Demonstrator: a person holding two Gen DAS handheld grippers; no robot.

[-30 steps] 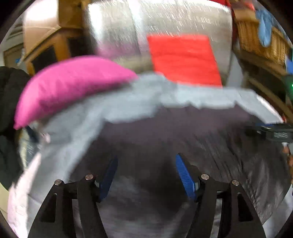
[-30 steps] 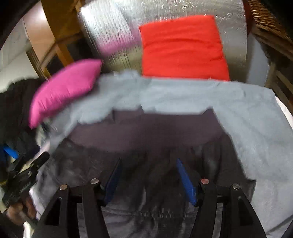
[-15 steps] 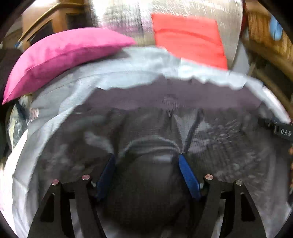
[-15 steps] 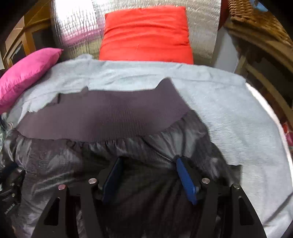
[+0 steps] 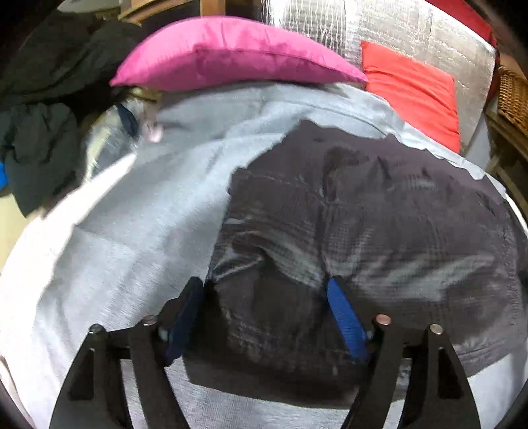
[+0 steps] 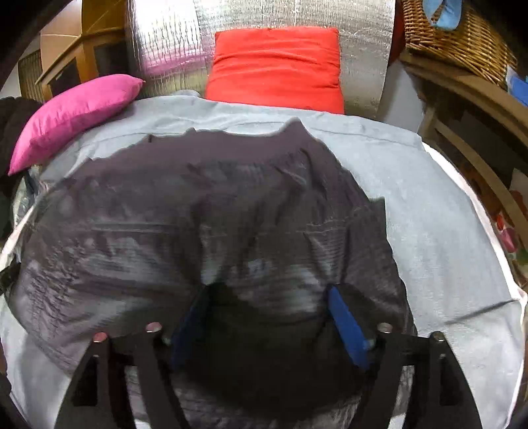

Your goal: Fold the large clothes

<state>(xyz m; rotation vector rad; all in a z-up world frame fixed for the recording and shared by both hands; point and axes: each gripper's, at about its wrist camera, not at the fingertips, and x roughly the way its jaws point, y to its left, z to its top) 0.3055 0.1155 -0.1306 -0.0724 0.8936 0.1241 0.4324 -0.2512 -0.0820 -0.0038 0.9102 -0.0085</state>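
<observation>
Grey blanket covers the work surface, soft and bed-like, with a white sheet edge showing along its right side.

Nearest in both views: dark jacket, shiny quilted fabric, lies spread on the blanket under both grippers. Its ribbed hem points to the far side. In the left wrist view the jacket fills the right half, with bare blanket to the left.

Left gripper: jaws have just been opening and stand wide apart, jacket fabric bulging between the blue pads. Whether the pads still touch the cloth is unclear; no pinch visible. Right gripper: same, jaws just been opening, wide apart, dark fabric between the pads, no clamp seen.

Farther: pink cushion at the blanket's far left, red cushion at far centre, leaning on a silver foil-like panel.

Room: wooden cabinet far left, wicker basket on a wooden shelf to the right, something blue in the basket. Dark clothing pile left of the bed in the left view.

Hard to read: near edge of the jacket is hidden behind the gripper frames. Motion blur smears the fabric texture. Small clutter under the pink cushion is too blurred to identify. Fisheye crops the corners.
</observation>
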